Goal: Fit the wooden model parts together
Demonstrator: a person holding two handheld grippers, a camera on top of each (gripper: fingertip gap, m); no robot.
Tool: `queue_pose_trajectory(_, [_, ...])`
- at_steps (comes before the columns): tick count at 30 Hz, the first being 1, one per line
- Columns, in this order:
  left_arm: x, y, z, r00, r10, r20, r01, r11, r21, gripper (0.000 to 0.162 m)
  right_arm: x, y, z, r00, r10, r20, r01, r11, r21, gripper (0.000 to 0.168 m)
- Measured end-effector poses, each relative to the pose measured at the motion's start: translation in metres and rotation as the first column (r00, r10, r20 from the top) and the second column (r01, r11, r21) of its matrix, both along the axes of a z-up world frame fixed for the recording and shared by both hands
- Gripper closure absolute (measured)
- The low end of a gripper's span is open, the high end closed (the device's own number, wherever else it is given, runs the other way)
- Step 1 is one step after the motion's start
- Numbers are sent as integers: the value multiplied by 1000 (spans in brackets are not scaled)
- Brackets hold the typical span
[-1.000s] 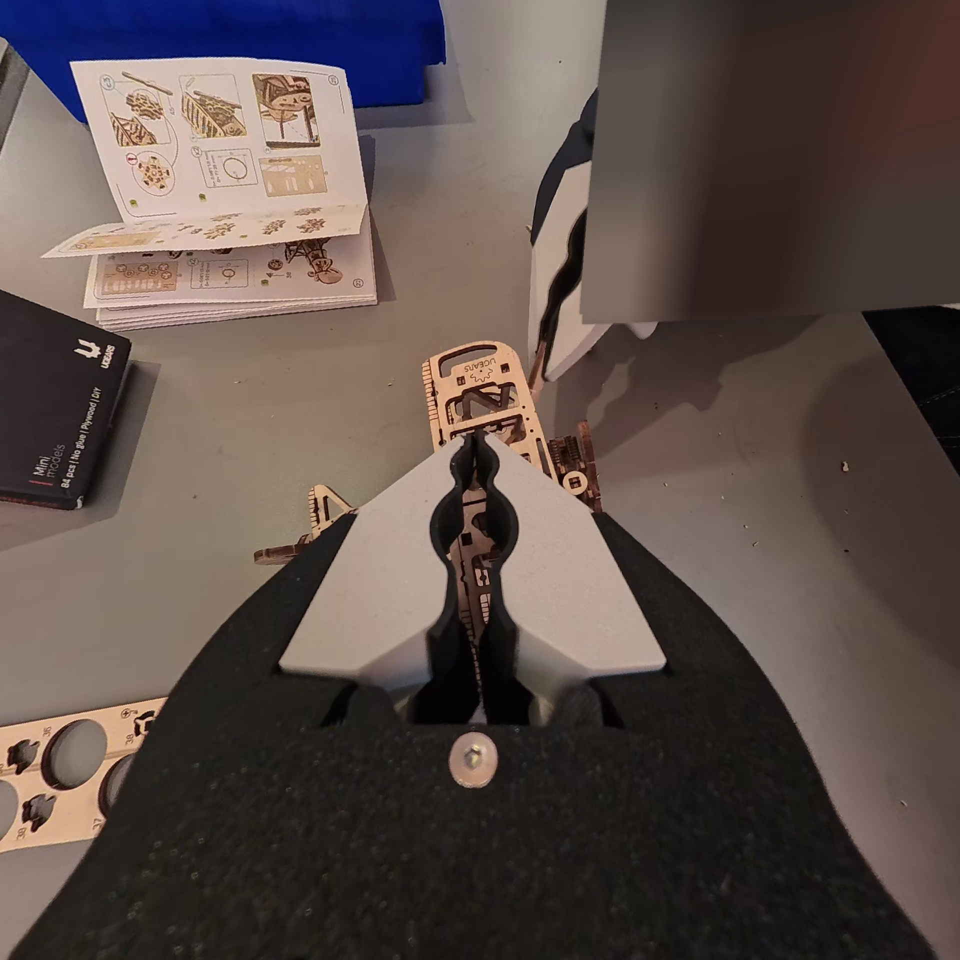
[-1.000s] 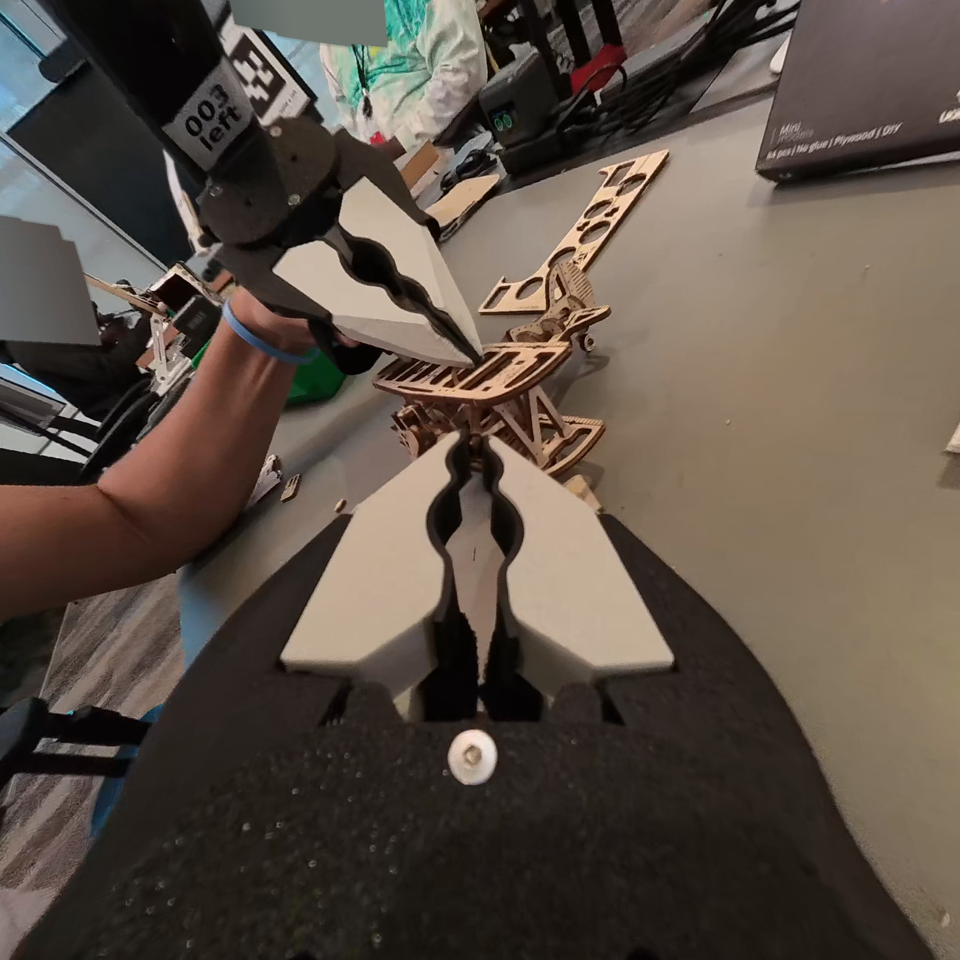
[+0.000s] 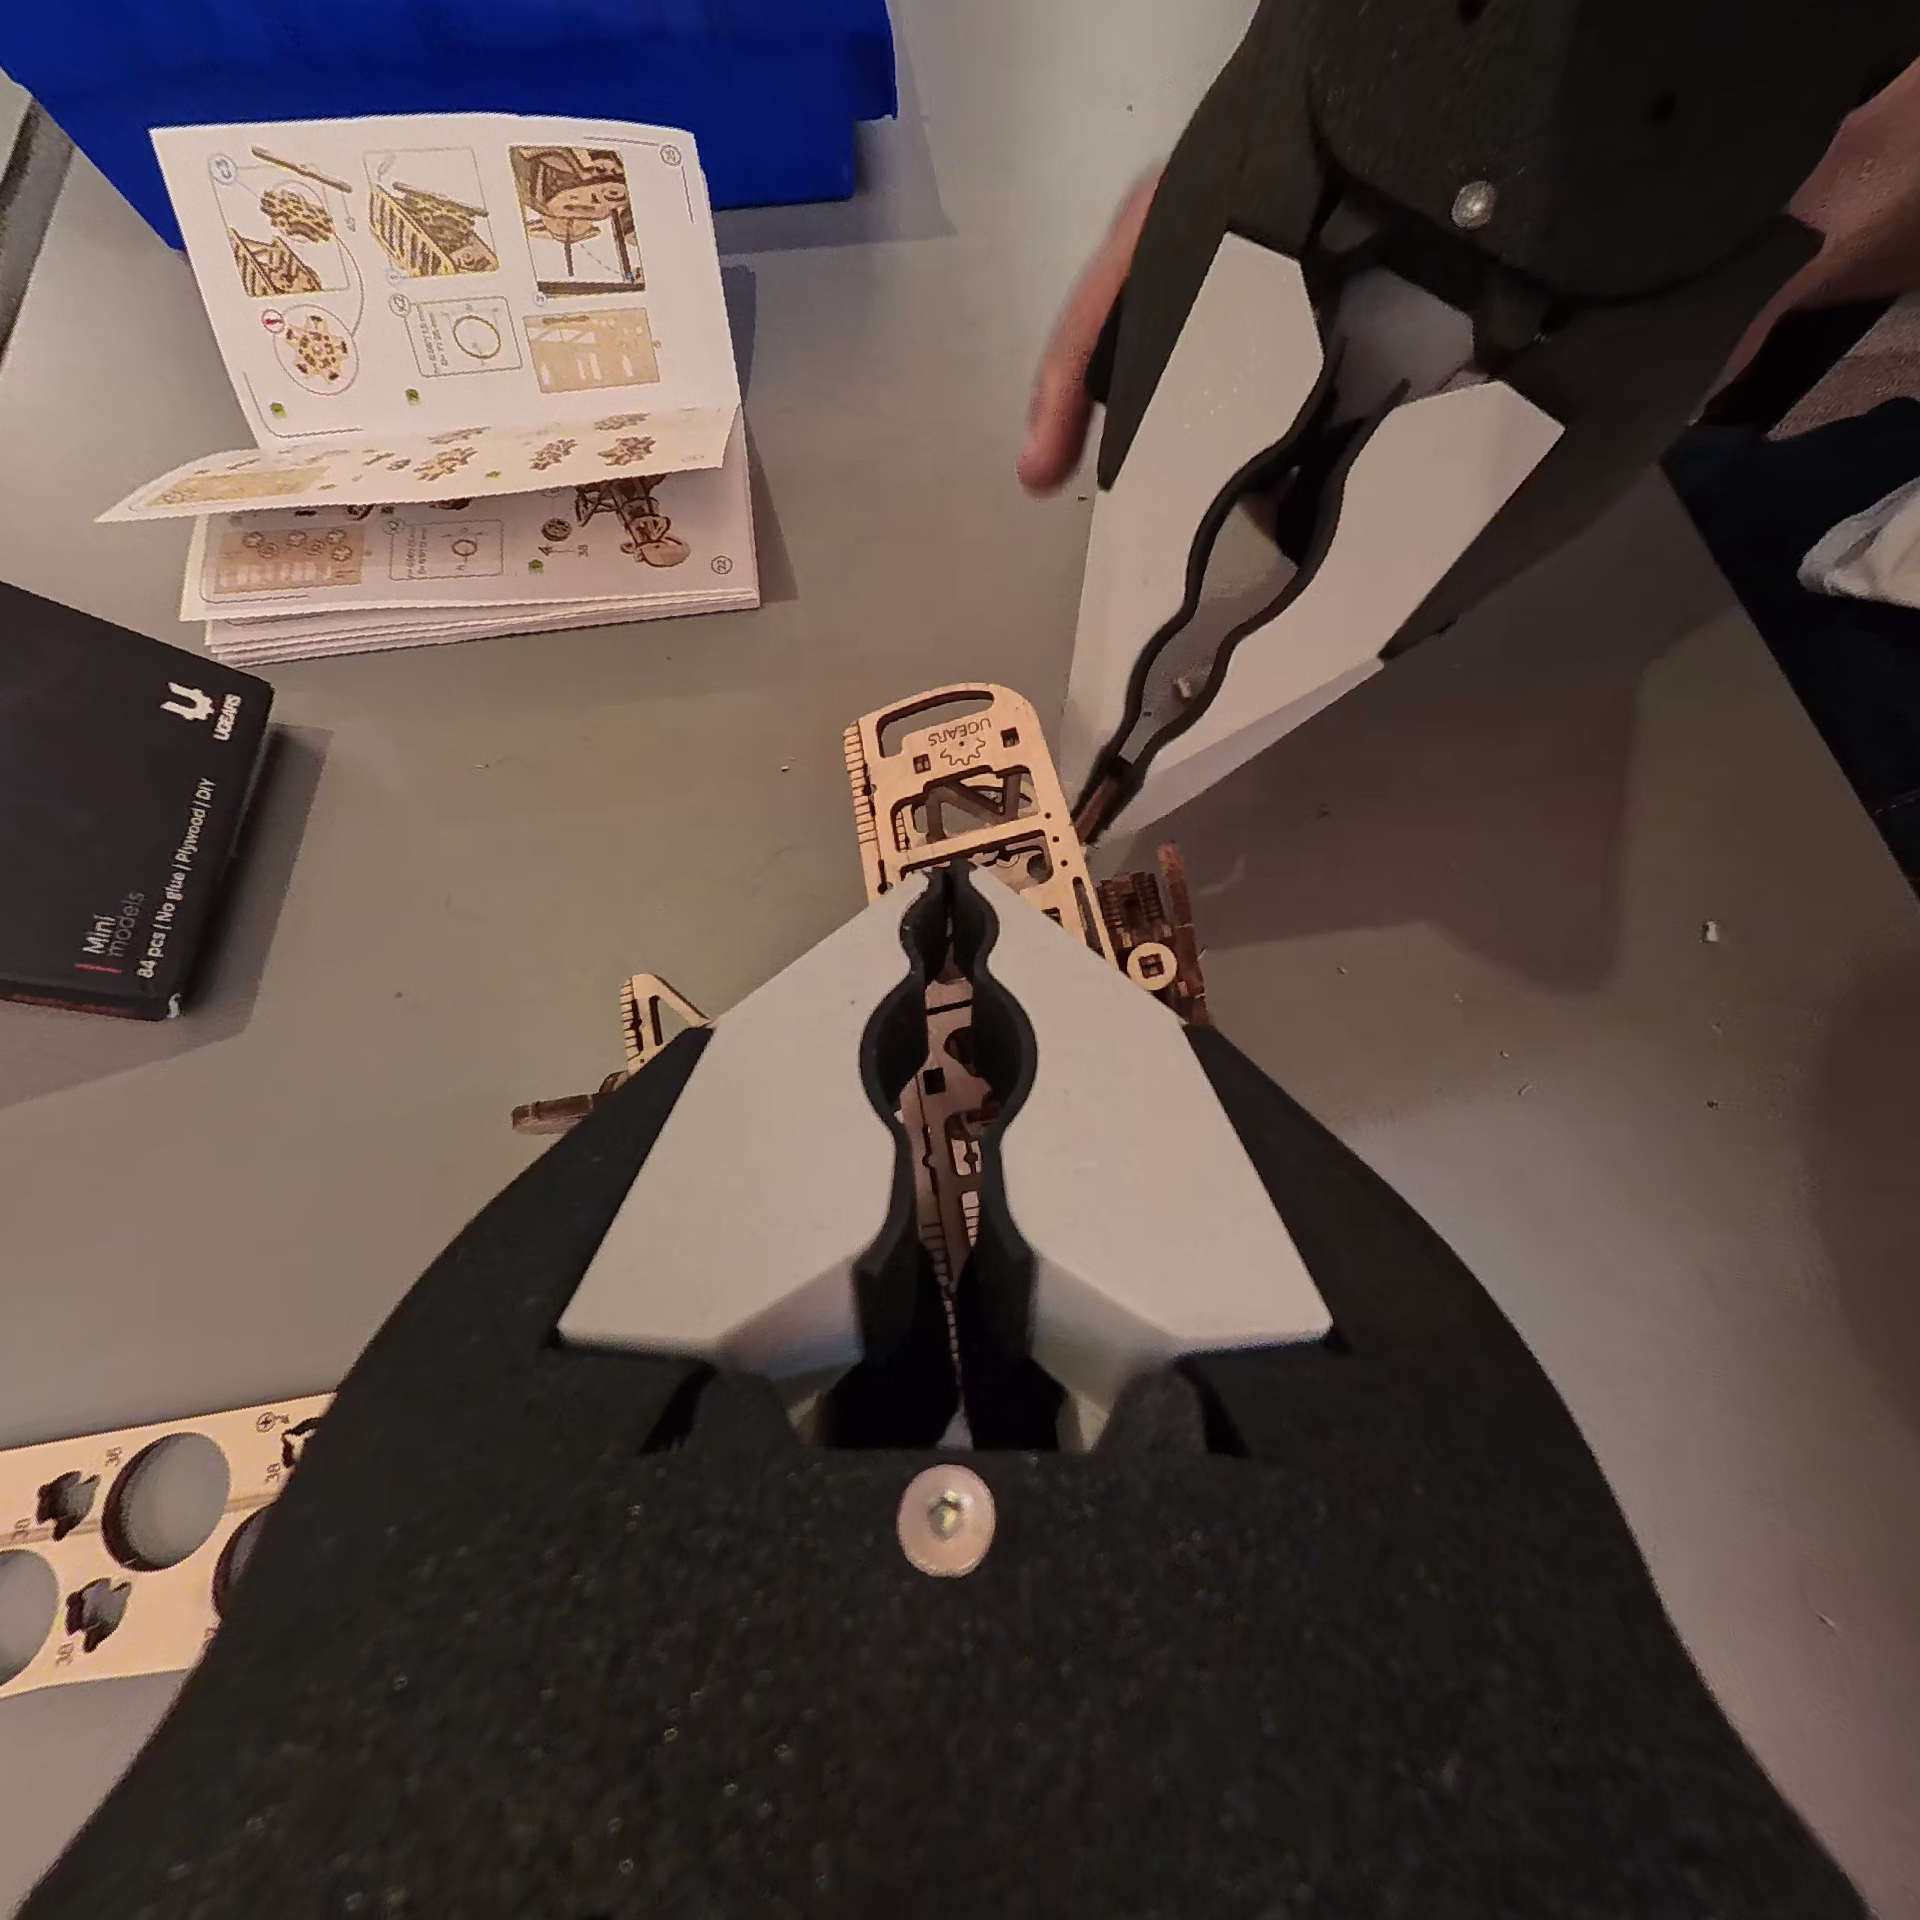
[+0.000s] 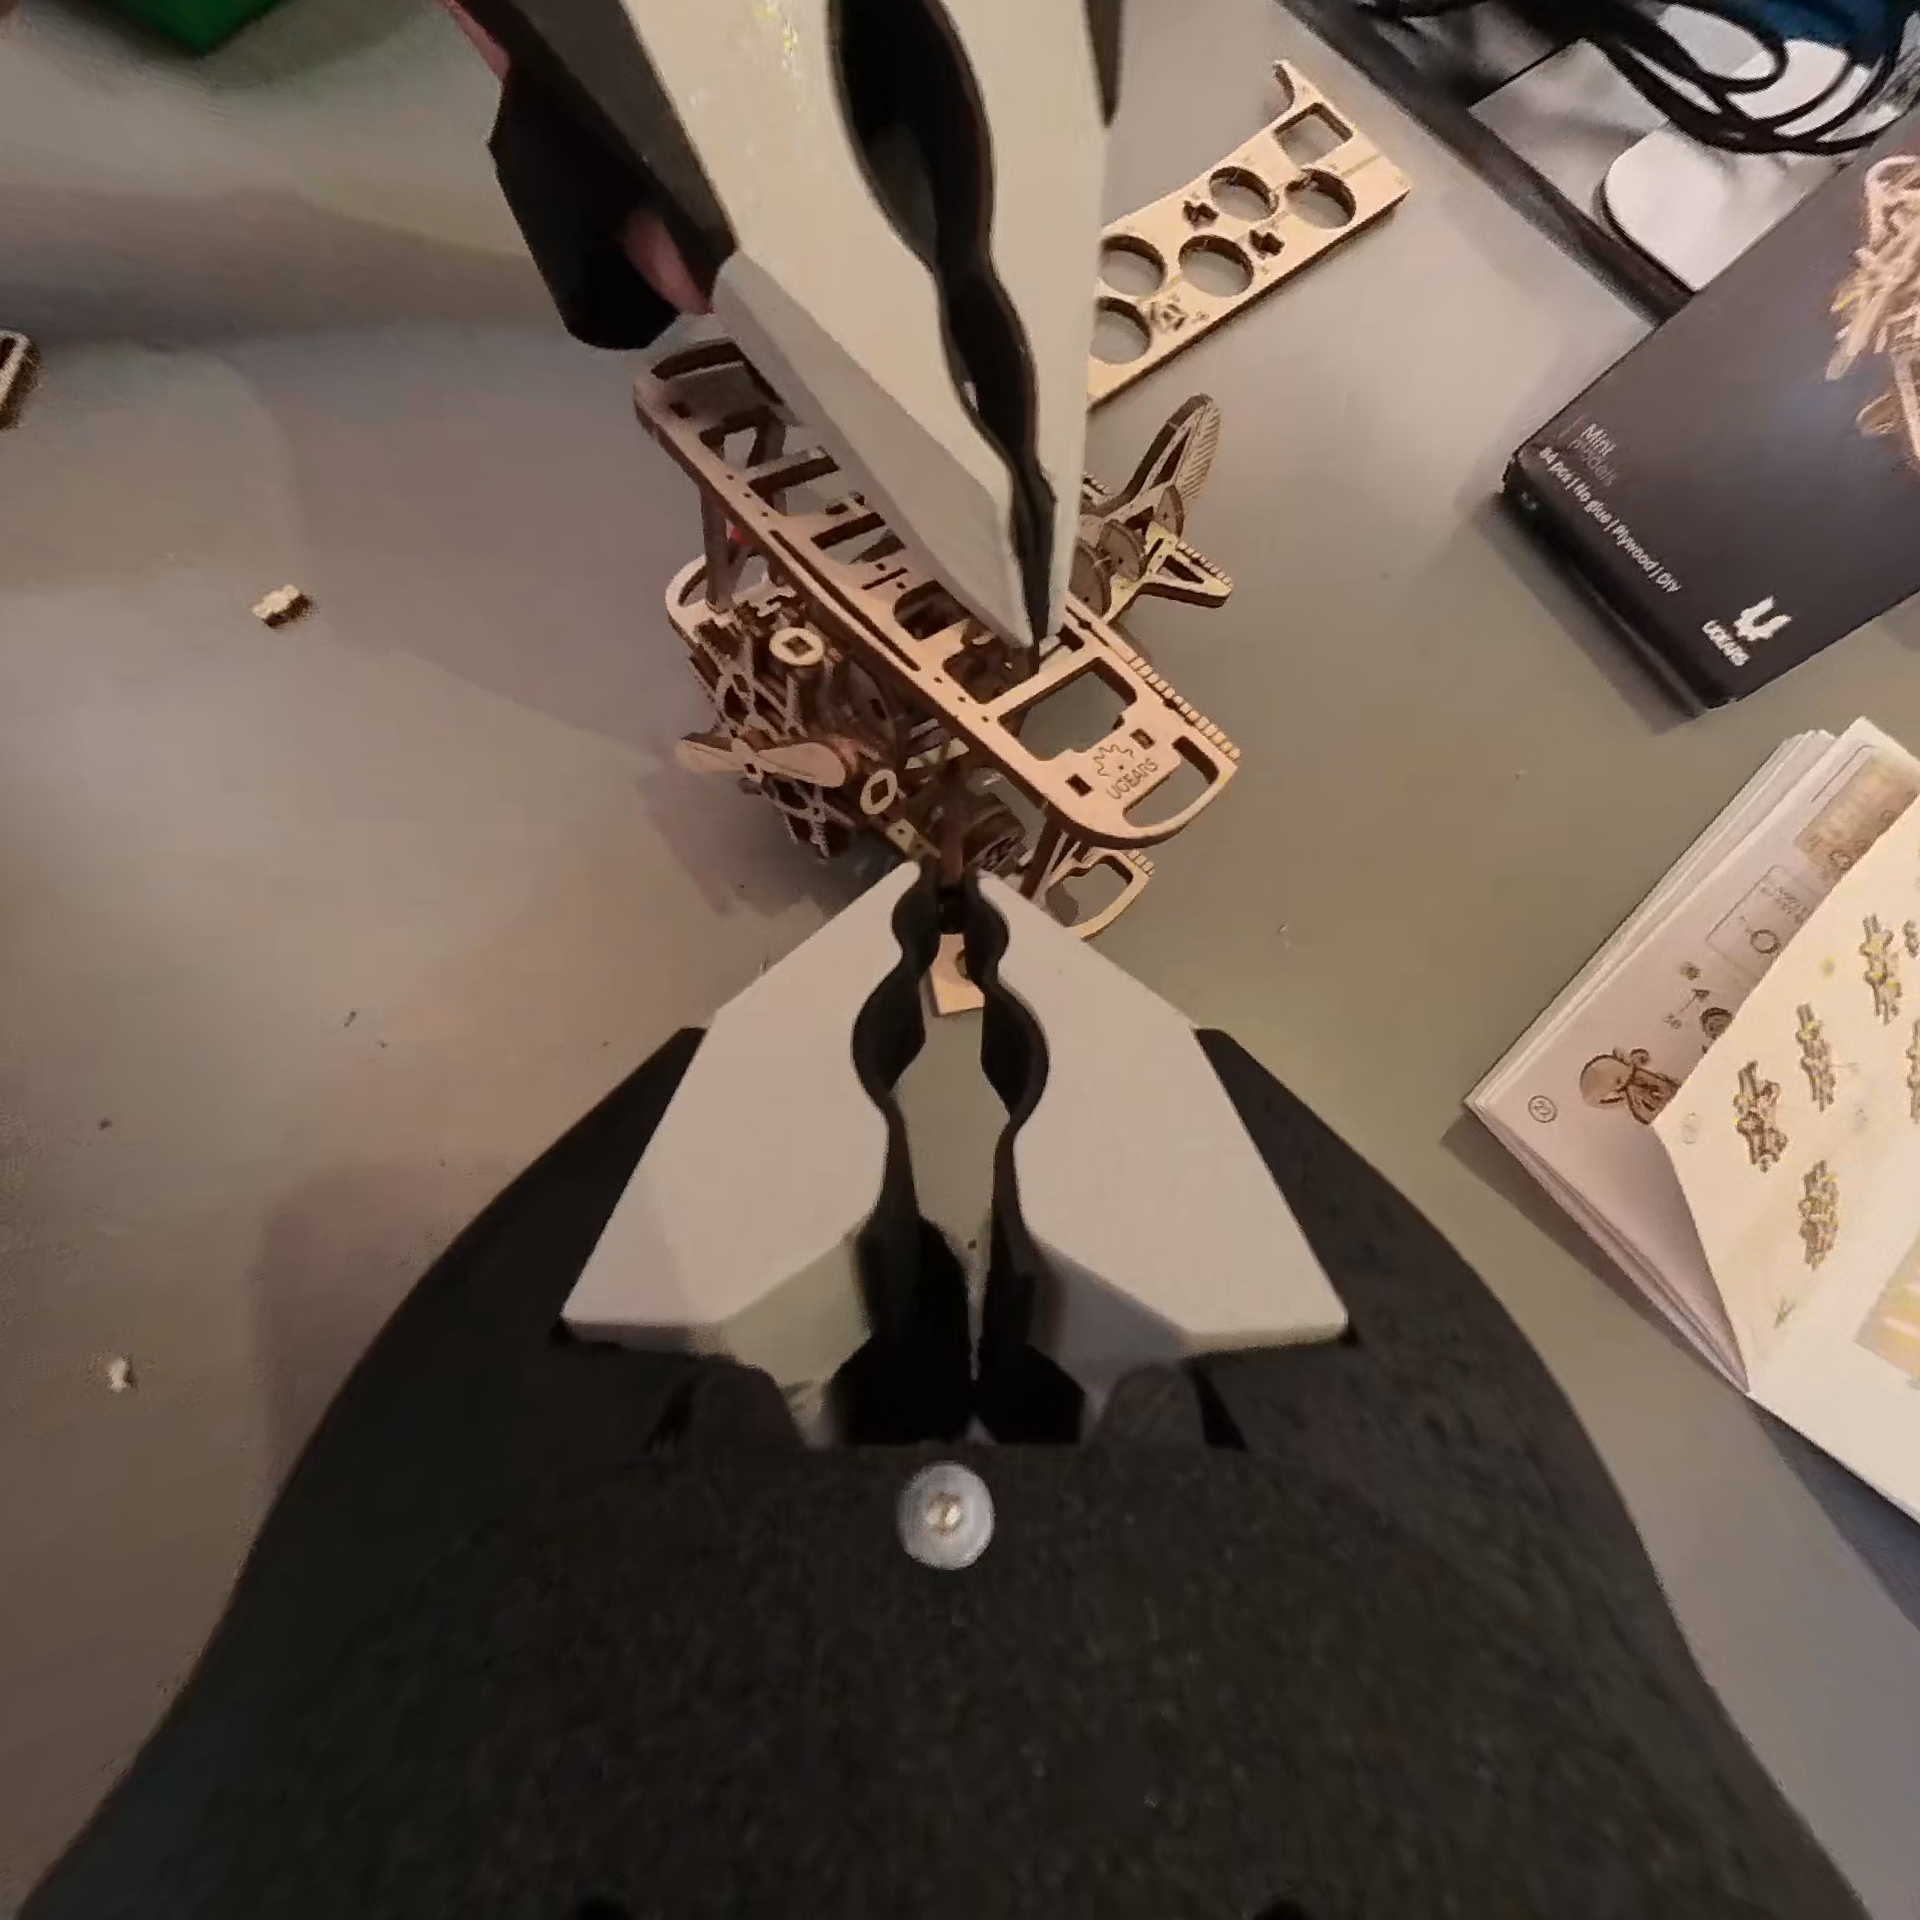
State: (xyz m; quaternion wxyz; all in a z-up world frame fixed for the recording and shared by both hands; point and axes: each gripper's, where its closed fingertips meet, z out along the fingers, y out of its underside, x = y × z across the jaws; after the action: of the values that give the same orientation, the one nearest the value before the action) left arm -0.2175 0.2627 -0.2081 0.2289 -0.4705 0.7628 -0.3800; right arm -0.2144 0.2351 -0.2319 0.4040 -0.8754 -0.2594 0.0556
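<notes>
The right gripper (image 4: 948,894) has swung overhead, tips pinching a strut of the wooden biplane (image 4: 935,686) at frame centre; the left gripper (image 4: 1034,634) stays clamped on its upper wing, which runs upper left to lower right, propeller facing left.

Pale laser-cut wooden plane (image 4: 1039,717); grey table (image 4: 312,831); black box (image 3: 114,821), perhaps matte.

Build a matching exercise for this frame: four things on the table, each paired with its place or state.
Things
1. wooden plane model
2. instruction booklet
3. black box
4. punched-out parts sheet

Descriptions
A. lies open, one page standing up
B. flat strip with round holes, beyond the model in the right wrist view
C. left gripper tip on its upper wing
D. closed, dark, at the left edge of the left wrist view

Pairs: 1-C, 2-A, 3-D, 4-B
</notes>
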Motion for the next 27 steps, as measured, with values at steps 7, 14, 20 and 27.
queue_pose_trajectory(7, [1, 0, -1, 1000, 1, 2, -1, 1000, 19, 162, 11, -4, 5, 941, 101, 323, -62, 989, -131, 167])
queue_pose_trajectory(14, [1, -1, -1, 1000, 1, 5, -1, 1000, 18, 162, 19, -6, 8, 862, 152, 483, 24, 941, -338, 166])
queue_pose_trajectory(20, [1, -1, -1, 1000, 1, 7, -1, 1000, 20, 162, 25, -10, 1, 801, 84, 592, 146, 933, -329, 166])
queue_pose_trajectory(27, [1, -1, -1, 1000, 3, 8, -3, 1000, 15, 162, 25, -12, 1, 901, -29, 433, 166, 945, -283, 166])
